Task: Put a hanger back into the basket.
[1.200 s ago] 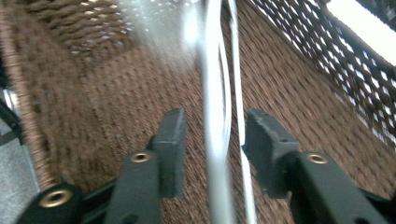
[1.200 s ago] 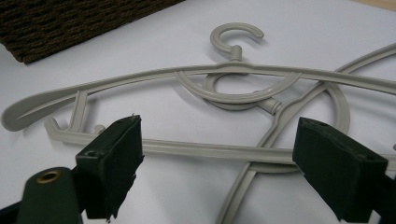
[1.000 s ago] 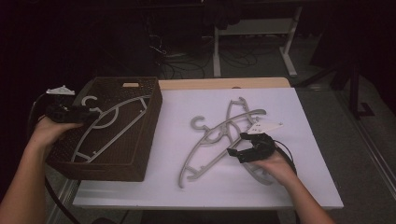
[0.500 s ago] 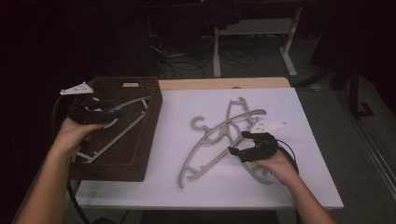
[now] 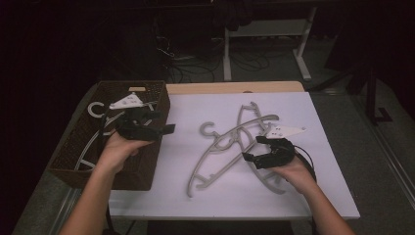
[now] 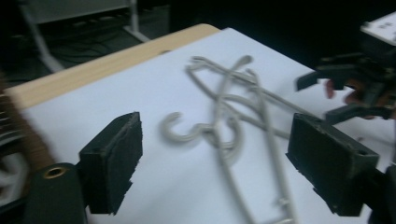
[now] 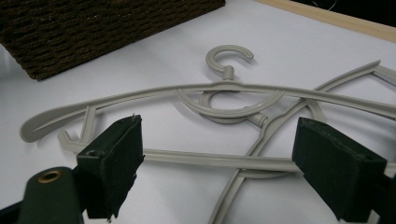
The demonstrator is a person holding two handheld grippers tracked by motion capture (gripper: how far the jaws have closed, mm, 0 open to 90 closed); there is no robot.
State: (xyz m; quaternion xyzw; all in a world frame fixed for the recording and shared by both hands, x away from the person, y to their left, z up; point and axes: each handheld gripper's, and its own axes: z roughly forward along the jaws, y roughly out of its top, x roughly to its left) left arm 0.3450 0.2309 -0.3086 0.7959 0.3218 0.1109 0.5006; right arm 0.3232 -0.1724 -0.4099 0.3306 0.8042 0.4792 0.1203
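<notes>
High view: left hand-held gripper (image 5: pixel 164 128) wide open, empty, over basket (image 5: pixel 68 152); right hand-held gripper (image 5: pixel 250 148) likewise, over hangers (image 5: pixel 220 147).

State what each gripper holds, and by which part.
Nothing: the left gripper and the right gripper are both open and empty, above the hangers.

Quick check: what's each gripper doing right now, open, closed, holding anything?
Left gripper: open, empty, beside the basket.
Right gripper: open, empty, over the grey hangers.
</notes>
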